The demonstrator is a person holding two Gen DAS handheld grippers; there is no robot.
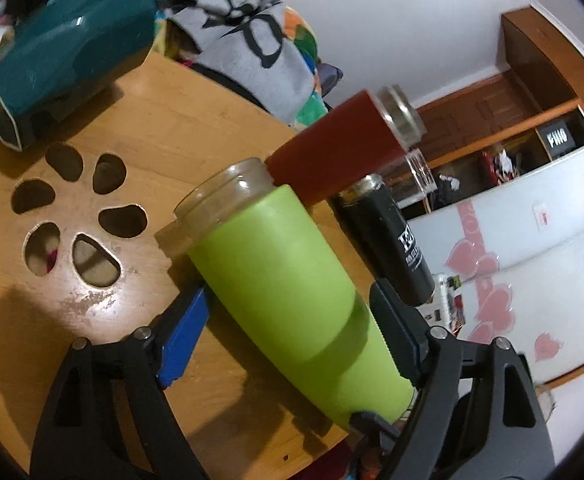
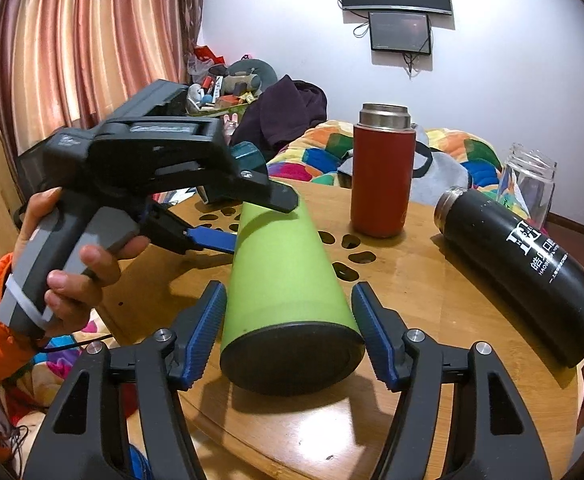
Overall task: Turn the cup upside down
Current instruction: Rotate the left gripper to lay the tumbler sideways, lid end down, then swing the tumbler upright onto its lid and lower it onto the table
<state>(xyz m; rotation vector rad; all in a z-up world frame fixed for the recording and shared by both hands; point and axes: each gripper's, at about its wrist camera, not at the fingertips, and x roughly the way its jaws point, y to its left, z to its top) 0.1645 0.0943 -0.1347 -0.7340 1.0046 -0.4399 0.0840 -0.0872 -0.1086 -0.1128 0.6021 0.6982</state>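
The green cup [image 2: 284, 280] is a tall tumbler with a clear rim and a black base. It is tilted, almost on its side, over the round wooden table [image 2: 432, 288]. My left gripper [image 1: 292, 320] is shut on the green cup [image 1: 292, 276] at mid-body; it shows from outside in the right wrist view [image 2: 252, 216]. My right gripper [image 2: 288, 336] is open, its blue pads [image 2: 206, 332] on either side of the cup's base end, not clearly touching it.
A red flask [image 2: 382, 172] stands upright at the table's far side. A black flask [image 2: 524, 272] lies on its side at the right. A clear glass jar [image 2: 528, 184] stands behind it. A teal bottle [image 1: 68, 60] lies on the table. Petal-shaped holes [image 1: 76, 216] pierce the tabletop centre.
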